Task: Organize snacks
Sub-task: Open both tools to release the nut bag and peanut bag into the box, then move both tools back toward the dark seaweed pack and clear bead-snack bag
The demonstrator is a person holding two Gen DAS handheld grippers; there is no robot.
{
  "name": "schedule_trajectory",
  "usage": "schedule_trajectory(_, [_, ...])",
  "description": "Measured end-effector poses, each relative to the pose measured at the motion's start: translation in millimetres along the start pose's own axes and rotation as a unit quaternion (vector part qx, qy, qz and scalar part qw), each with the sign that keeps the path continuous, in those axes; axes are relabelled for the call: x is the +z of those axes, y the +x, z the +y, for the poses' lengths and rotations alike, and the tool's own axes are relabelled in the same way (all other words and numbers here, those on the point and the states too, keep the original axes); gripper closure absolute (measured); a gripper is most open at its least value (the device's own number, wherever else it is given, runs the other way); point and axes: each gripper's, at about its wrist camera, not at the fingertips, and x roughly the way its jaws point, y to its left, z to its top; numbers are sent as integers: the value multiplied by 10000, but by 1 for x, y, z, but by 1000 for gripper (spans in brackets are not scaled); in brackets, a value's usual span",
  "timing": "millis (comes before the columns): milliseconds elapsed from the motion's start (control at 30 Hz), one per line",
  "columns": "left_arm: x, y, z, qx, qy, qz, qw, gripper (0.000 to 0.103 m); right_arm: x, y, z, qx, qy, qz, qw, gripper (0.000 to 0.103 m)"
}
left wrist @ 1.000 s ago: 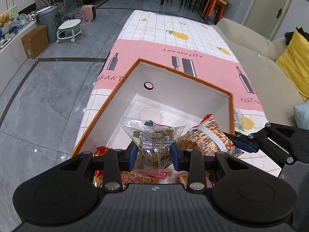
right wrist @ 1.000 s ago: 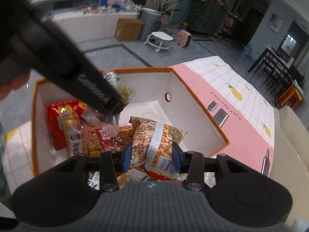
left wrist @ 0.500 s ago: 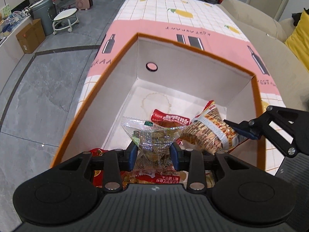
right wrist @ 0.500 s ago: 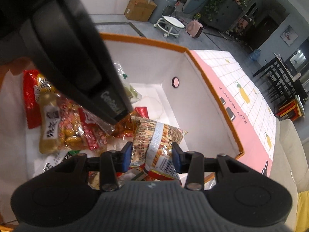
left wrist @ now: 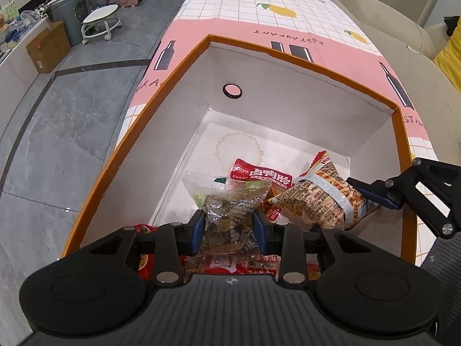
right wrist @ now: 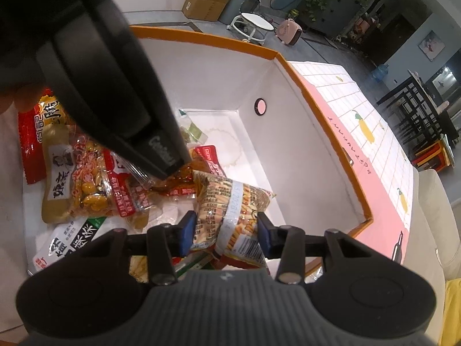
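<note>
The left tongs (left wrist: pixel 229 225) squeeze a clear bag (left wrist: pixel 227 199) of brown snacks, low inside the box (left wrist: pixel 302 109). To their right, the right tongs (right wrist: pixel 226 232) pinch a crinkly stick bag (right wrist: pixel 230 210). Red packs (right wrist: pixel 112 184) lie under both. The white box with an orange rim sits on a pink cloth (left wrist: pixel 259 28). A sofa (left wrist: pixel 403 34) is beyond.

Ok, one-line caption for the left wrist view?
Left gripper holds a clear snack packet inside the orange-rimmed box.
</note>
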Motion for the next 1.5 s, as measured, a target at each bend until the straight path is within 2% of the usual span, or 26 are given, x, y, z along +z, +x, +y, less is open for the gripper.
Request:
schedule_trajectory(67, [-1, -2, 1, -10, -38, -3, 10000, 59, -1, -2, 0, 1, 21, -36, 10000, 58])
schedule_trajectory(133, [-1, -5, 3, -73, -110, -9, 9999, 45, 0, -3, 0, -27, 24, -70, 10000, 54])
schedule_trajectory(200, [-2, -9, 5, -137, -203, -39, 9997, 38, -1, -3, -1, -69, 29, -104, 9999, 45])
schedule_trajectory(267, [-2, -14, 6, -191, -254, -96, 9994, 35, -1, -7, -2, -60, 68, -125, 9999, 38])
schedule_trajectory(367, [-2, -25, 6, -216, -285, -238, 9991, 30, -3, -15, -5, -17, 208, -164, 9996, 31])
schedule_trajectory(467, [-4, -37, 3, -229, -245, -417, 9986, 27, -7, -27, -10, -14, 388, -259, 9989, 29])
schedule_trajectory(500, [-6, -42, 1, -205, -223, -473, 9984, 24, -8, -32, -13, -14, 466, -300, 9985, 25])
schedule_trajectory(567, [-7, -49, -3, -145, -159, -604, 9979, 22, -14, -45, -19, -4, 707, -425, 9966, 19])
schedule_trajectory(667, [-11, -63, -9, -68, 93, -945, 9955, 18, -25, -62, -31, 160, 1242, -577, 9904, 18])
schedule_trajectory(733, [-14, -72, -15, 15, 270, -1171, 9928, 16, -35, -73, -38, 270, 1598, -705, 9843, 16])
schedule_trajectory(867, [-21, -89, -26, 133, 322, -1616, 9862, 15, -56, -96, -49, 374, 2110, -960, 9721, 13])
schedule_trajectory(1000, [-33, -110, -39, 261, 329, -2423, 9693, 11, -80, -112, -57, 425, 2472, -1134, 9614, 13])
schedule_trajectory(1100, [-38, -123, -56, 412, 426, -2714, 9607, 11, -99, -122, -59, 389, 2595, -1254, 9568, 13])
schedule_trajectory(1233, [-39, -132, -83, 95, 650, -2577, 9640, 11, -126, -128, -61, 283, 2570, -1308, 9571, 13])
schedule_trajectory(1367, [-43, -132, -113, -83, 821, -2550, 9634, 11, -155, -129, -64, 125, 2473, -1225, 9611, 13])
schedule_trajectory(1500, [-43, -117, -137, -476, 839, -2203, 9707, 13, -180, -120, -68, -120, 2369, -1021, 9661, 13])
